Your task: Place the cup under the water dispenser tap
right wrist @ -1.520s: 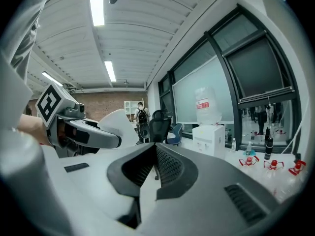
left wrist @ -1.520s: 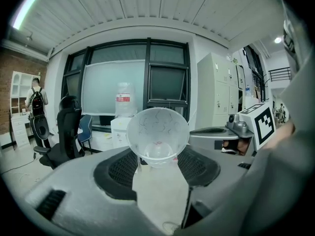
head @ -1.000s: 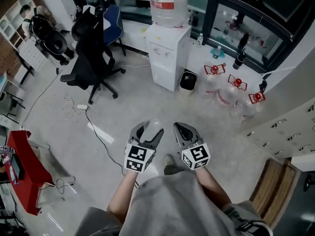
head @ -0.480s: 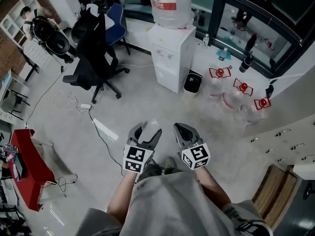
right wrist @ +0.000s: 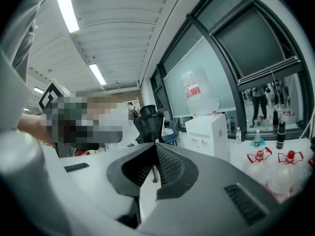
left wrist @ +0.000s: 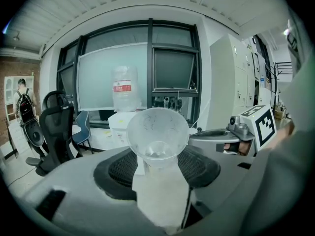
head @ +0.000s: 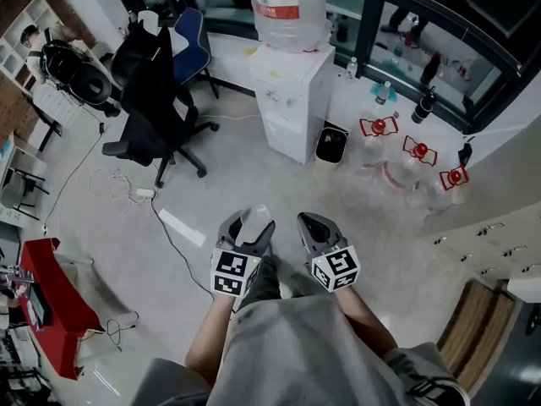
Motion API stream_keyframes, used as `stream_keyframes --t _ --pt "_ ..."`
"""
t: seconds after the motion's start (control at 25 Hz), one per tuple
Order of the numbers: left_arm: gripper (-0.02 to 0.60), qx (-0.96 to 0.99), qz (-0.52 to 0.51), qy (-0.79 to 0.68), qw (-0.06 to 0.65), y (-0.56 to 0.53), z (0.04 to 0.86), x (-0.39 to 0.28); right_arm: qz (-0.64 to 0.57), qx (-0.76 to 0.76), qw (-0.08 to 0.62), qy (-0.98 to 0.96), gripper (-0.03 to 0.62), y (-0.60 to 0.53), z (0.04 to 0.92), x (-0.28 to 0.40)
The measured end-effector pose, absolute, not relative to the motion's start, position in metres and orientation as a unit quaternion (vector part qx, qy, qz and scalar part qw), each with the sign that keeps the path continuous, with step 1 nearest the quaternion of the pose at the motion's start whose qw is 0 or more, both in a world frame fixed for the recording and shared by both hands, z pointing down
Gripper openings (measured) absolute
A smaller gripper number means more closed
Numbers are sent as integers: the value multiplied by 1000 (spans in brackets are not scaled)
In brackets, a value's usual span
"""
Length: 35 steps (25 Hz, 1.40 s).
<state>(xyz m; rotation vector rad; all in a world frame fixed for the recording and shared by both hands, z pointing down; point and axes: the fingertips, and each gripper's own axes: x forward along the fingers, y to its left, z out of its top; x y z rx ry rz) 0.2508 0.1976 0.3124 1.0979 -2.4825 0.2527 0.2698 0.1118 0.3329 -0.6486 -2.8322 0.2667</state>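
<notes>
Grey office floor [head: 254, 184], seen from the head view.

- **Item:** clear cup [left wrist: 157, 134], pinched mouth-forward between the jaws of the left gripper [head: 250, 225], low centre of frame.
- **Right gripper** [head: 308, 224]: jaws pressed together, nothing between them.
- **Step in hand:** carrying the cup toward the water dispenser [head: 292, 100], upper centre, well apart.
- **Next:** cross the floor and line the cup up beneath the tap, which is too small to make out here.
- **Nearby:** office chair [head: 156, 100] upper left, floor cable [head: 182, 242], black bin [head: 330, 145] and red-capped jugs [head: 414, 152] at right. None appears to block the straight path.
</notes>
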Motion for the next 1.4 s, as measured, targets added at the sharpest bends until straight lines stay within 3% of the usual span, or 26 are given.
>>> stream_keyframes --t 0.76,1.4 --pt "256 448 101 -859 225 231 327 82 106 -165 136 -971 11 153 345 115" --pt "256 486 100 -837 232 253 342 6 92 -131 153 -975 11 179 353 44"
